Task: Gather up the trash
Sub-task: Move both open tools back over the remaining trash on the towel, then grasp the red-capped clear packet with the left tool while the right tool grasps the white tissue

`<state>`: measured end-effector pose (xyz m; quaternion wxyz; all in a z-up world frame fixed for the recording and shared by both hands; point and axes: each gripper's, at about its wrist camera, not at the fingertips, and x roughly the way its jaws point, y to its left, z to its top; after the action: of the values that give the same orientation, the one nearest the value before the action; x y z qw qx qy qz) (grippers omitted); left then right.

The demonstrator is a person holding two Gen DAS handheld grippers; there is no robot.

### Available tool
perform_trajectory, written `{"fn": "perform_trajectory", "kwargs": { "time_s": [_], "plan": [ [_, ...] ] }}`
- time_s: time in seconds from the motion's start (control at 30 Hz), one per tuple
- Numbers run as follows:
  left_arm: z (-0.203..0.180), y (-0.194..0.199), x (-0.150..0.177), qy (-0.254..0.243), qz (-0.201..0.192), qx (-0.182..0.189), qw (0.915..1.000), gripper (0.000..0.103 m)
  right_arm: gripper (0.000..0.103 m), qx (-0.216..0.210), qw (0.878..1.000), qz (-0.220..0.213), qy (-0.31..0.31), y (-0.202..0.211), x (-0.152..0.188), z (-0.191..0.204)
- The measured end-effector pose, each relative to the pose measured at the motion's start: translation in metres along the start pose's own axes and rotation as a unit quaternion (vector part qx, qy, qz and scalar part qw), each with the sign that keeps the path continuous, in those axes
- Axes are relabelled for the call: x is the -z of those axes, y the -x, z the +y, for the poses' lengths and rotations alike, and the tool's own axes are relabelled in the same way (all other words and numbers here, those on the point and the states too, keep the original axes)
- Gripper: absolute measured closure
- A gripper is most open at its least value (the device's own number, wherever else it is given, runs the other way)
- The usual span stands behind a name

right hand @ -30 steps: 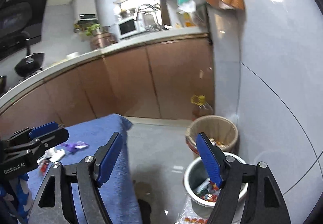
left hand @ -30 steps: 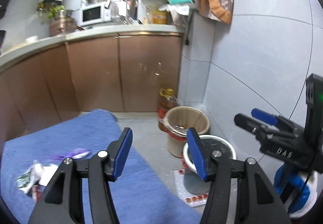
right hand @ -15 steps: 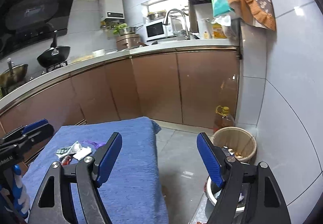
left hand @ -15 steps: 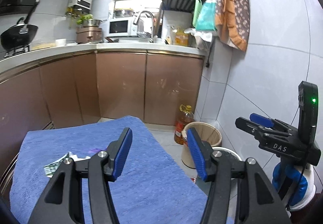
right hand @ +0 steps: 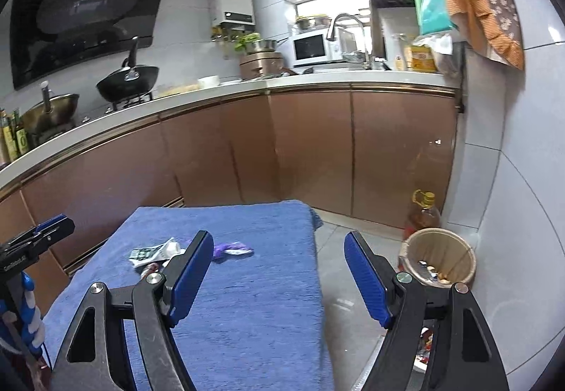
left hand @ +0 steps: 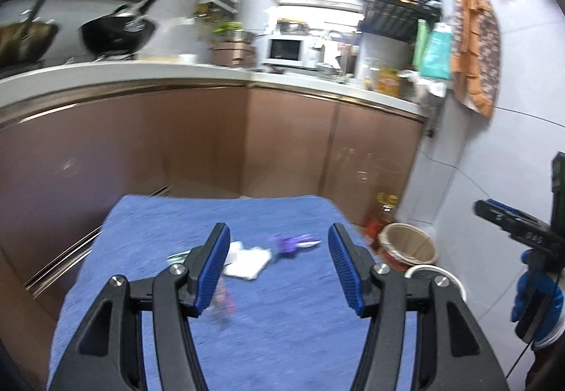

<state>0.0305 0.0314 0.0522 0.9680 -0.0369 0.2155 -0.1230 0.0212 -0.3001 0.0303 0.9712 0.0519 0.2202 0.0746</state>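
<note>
Left two-finger gripper with blue ribbed pads (left hand: 279, 271): jaws spread wide, nothing between them, held above the near half of the blue towel-like cloth covering a low table (left hand: 176, 221). Left-wrist view blurred by motion; fine detail of small items not readable.

Right two-finger gripper with blue ribbed pads (right hand: 279, 280): jaws likewise spread wide and empty, held over the right edge of the blue cloth (right hand: 268, 302), the right finger out past that edge above grey floor.

Trash on the blue cloth, all toward its far left portion and clear of both grippers:
- crumpled white paper tissue (left hand: 247, 258), flat on the cloth, partly hidden behind the left finger in the left-wrist view;
- purple plastic wrapper with a white end (left hand: 291, 244) (right hand: 231, 248), just to the right of the tissue;
- white-and-green printed packet (right hand: 152, 251), at the left of the group;
- small red-and-dark scrap (right hand: 151, 269), at the near edge of the group, touching or nearly touching the packet; cannot tell which.

Right of the blue cloth, on the floor: round tan wastebasket with a red band (right hand: 439, 262) (left hand: 409, 246), open top, small bits of litter visible at its bottom. Amber cooking-oil bottle with yellow cap (right hand: 423, 212) directly behind the wastebasket, against the brown cabinet doors (right hand: 310, 147). White-rimmed round bin (left hand: 434, 276) just nearer than the wastebasket, mostly hidden behind the left gripper's right finger.
</note>
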Motion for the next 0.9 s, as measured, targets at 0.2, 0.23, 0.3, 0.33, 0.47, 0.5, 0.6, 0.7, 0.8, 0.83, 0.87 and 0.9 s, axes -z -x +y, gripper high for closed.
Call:
{"fn": "perform_trajectory", "kwargs": {
  "time_s": [0.2, 0.23, 0.3, 0.33, 0.47, 0.5, 0.6, 0.7, 0.8, 0.83, 0.87, 0.9],
  "plan": [
    [0.046, -0.003, 0.021, 0.036, 0.024, -0.039, 0.9983, 0.047, 0.028, -0.025, 0.999, 0.024, 0.006, -0.023, 0.006, 0.016],
    [0.051, -0.006, 0.026, 0.039, 0.03, -0.043, 0.9978, 0.047, 0.028, -0.029, 0.999, 0.029, 0.008, -0.027, 0.007, 0.019],
    [0.056, -0.012, 0.033, 0.041, 0.039, -0.046, 0.9973, 0.047, 0.028, -0.037, 0.999, 0.038, 0.012, -0.035, 0.01, 0.024],
    [0.057, -0.018, 0.036, 0.041, 0.045, -0.046, 0.9971, 0.047, 0.028, -0.04, 0.998, 0.043, 0.014, -0.04, 0.012, 0.027],
    [0.057, -0.04, 0.047, 0.039, 0.069, -0.042, 0.996, 0.047, 0.028, -0.053, 0.996, 0.062, 0.019, -0.057, 0.018, 0.033],
    [0.057, -0.045, 0.05, 0.039, 0.074, -0.041, 0.9957, 0.047, 0.028, -0.057, 0.996, 0.068, 0.019, -0.063, 0.02, 0.034],
    [0.059, -0.068, 0.057, 0.041, 0.096, -0.037, 0.9938, 0.047, 0.028, -0.071, 0.993, 0.088, 0.022, -0.08, 0.027, 0.038],
    [0.064, -0.091, 0.066, 0.045, 0.118, -0.037, 0.9913, 0.047, 0.029, -0.089, 0.99, 0.109, 0.025, -0.104, 0.033, 0.044],
    [0.07, -0.114, 0.074, 0.053, 0.138, -0.033, 0.9885, 0.047, 0.033, -0.109, 0.985, 0.13, 0.025, -0.128, 0.039, 0.05],
    [0.071, -0.122, 0.076, 0.054, 0.143, -0.032, 0.9877, 0.047, 0.034, -0.119, 0.983, 0.139, 0.024, -0.139, 0.041, 0.053],
    [0.074, -0.129, 0.078, 0.055, 0.148, -0.032, 0.9869, 0.047, 0.036, -0.125, 0.981, 0.146, 0.023, -0.149, 0.043, 0.055],
    [0.075, -0.134, 0.079, 0.055, 0.151, -0.032, 0.9864, 0.047, 0.039, -0.135, 0.978, 0.157, 0.023, -0.162, 0.045, 0.059]
  ]
}}
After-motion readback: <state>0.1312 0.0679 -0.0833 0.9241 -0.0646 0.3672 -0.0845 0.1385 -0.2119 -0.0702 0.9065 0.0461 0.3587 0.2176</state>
